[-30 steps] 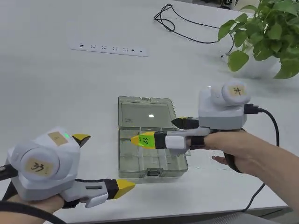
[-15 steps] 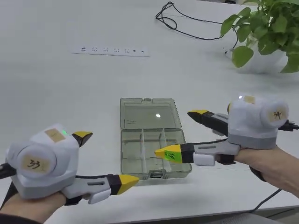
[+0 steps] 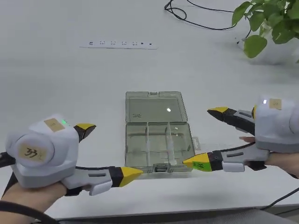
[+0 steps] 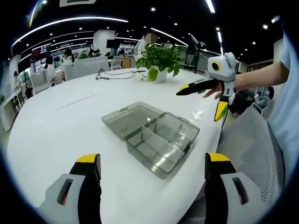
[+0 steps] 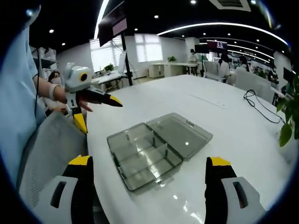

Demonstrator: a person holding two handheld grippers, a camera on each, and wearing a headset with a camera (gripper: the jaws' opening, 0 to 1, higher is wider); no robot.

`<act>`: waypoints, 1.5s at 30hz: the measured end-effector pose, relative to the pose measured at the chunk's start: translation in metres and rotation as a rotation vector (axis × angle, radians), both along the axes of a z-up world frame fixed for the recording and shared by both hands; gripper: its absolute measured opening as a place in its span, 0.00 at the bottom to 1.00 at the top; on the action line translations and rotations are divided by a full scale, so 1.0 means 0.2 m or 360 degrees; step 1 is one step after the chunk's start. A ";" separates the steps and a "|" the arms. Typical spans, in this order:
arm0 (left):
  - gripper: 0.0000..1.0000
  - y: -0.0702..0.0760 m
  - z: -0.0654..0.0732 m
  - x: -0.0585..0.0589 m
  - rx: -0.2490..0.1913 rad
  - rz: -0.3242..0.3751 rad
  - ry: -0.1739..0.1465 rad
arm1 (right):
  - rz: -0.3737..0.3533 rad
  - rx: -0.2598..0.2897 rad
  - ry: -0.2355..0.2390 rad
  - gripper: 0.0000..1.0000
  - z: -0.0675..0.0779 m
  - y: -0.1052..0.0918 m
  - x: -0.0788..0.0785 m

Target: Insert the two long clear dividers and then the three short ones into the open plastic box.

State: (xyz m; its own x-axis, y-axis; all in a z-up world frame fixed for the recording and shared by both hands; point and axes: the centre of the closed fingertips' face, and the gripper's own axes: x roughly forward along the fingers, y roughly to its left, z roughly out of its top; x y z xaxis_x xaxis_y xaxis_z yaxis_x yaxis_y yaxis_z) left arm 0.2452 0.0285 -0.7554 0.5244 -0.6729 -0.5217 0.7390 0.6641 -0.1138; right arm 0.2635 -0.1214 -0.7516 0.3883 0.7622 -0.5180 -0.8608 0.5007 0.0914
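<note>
The clear grey plastic box point(image 3: 132, 148) lies open on the white table, its lid point(image 3: 155, 106) flat behind the base. Clear dividers point(image 3: 168, 142) stand inside the base and split it into several compartments. My left gripper point(image 3: 110, 149) is open with nothing held, to the left of the box near the table's front edge. My right gripper point(image 3: 205, 137) is open with nothing held, just right of the box. In the left gripper view the box point(image 4: 159, 140) lies ahead of my open jaws, the right gripper point(image 4: 201, 102) beyond it. In the right gripper view the box point(image 5: 154, 147) lies ahead, the left gripper point(image 5: 100, 116) beyond.
A white power strip point(image 3: 122, 45) lies at the back of the table. A black cable point(image 3: 196, 14) coils at the back right beside a green plant point(image 3: 271, 23). The table's front edge runs just below both grippers.
My right gripper has drawn back from over the box to its right side, toward the front edge, and its jaws stand wider. The left gripper has hardly moved.
</note>
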 end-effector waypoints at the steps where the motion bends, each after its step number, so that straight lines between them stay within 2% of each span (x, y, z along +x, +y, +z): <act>1: 0.94 0.00 0.00 0.00 0.0008 0.0005 0.0001 | 0.0026 -0.0017 -0.0012 1.00 0.00 -0.01 0.00; 9: 0.94 0.02 0.01 -0.02 0.0012 0.0049 0.0000 | 0.0147 -0.0184 0.0041 1.00 -0.10 -0.12 -0.01; 12: 0.94 0.02 0.01 -0.02 0.0020 0.0057 0.0005 | 0.0235 -0.0310 0.0058 0.99 -0.16 -0.17 -0.02; 13: 0.94 0.02 0.01 -0.02 0.0022 0.0059 0.0008 | 0.0242 -0.0312 0.0049 0.99 -0.17 -0.17 -0.02; 15: 0.94 0.02 0.01 -0.03 0.0021 0.0061 0.0014 | 0.0254 -0.0337 0.0082 0.98 -0.19 -0.19 -0.02; 18: 0.94 0.02 0.01 -0.04 0.0022 0.0067 0.0018 | 0.0300 -0.0403 0.0113 0.92 -0.23 -0.21 -0.03; 20: 0.94 0.02 0.01 -0.04 0.0018 0.0067 0.0021 | 0.0358 -0.0469 0.0103 0.88 -0.27 -0.23 -0.04; 23: 0.94 0.01 0.00 -0.05 0.0031 0.0054 0.0029 | 0.0443 -0.0601 0.0108 0.82 -0.33 -0.27 -0.05; 24: 0.94 0.01 0.00 -0.05 0.0031 0.0052 0.0029 | 0.0445 -0.0617 0.0104 0.80 -0.34 -0.27 -0.05; 27: 0.94 0.01 0.01 -0.05 0.0026 0.0056 0.0028 | 0.0447 -0.0655 0.0160 0.71 -0.37 -0.29 -0.04; 29: 0.94 0.00 0.01 -0.05 0.0029 0.0048 0.0029 | 0.0469 -0.0698 0.0129 0.68 -0.38 -0.31 -0.02; 30: 0.94 0.00 0.01 -0.05 0.0031 0.0043 0.0028 | 0.0472 -0.0722 0.0151 0.66 -0.40 -0.33 -0.01; 35: 0.94 -0.02 0.01 -0.05 0.0022 0.0036 0.0031 | 0.0521 -0.0781 0.0158 0.55 -0.43 -0.34 -0.01; 38: 0.94 -0.02 0.01 -0.05 0.0017 0.0034 0.0030 | 0.0601 -0.0869 0.0193 0.49 -0.46 -0.35 -0.04; 42: 0.94 -0.03 0.00 -0.05 0.0022 0.0027 0.0035 | 0.0645 -0.0921 0.0174 0.46 -0.50 -0.38 -0.02; 45: 0.94 -0.03 0.00 -0.04 0.0014 0.0028 0.0033 | 0.0666 -0.0934 0.0182 0.44 -0.49 -0.38 -0.02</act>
